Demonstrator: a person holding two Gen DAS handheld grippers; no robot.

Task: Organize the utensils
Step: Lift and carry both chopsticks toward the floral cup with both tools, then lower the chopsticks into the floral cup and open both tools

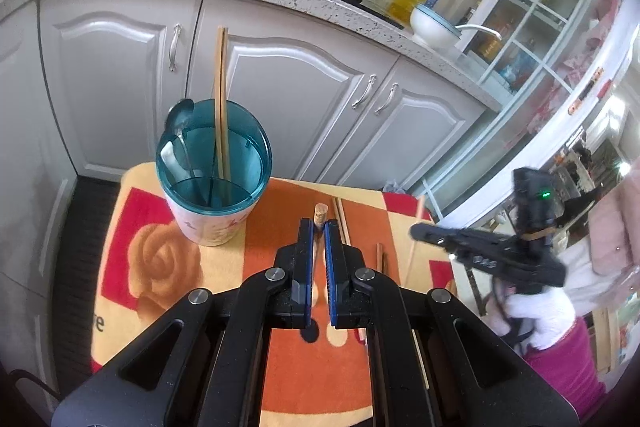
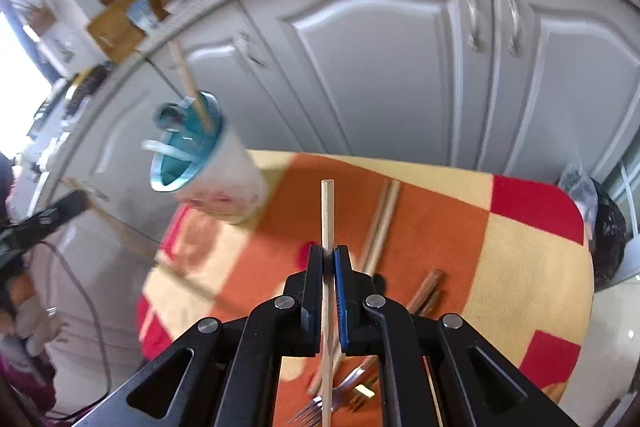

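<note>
A pale wooden chopstick is clamped between the nearly closed jaws of the right tool. Its long axis runs straight along the tool's fingers, its blunt tip pointing forward and away over the patterned cloth that covers the worktop. The stick's rear part passes back between the pads and out below them, so it is gripped partway along rather than at one end, probably so that it can be tipped upright and lowered end first.

The left tool is likewise closed almost fully, on a short brown stick whose cut end shows just beyond the fingertips. The stick is aligned with the tool and points toward the far edge of the worktop.

The utensil cup, with its teal rim, stands near the far left corner of the worktop. Chopsticks are already stood upright in it, beside a metal spoon and a white handle; upright storage appears to be the aim.

Further chopsticks are left lying flat near the middle of the cloth, their axes running roughly from near edge to far edge. A darker pair lies to the right of them. Forks are seen at the near edge, under the right tool.
</note>
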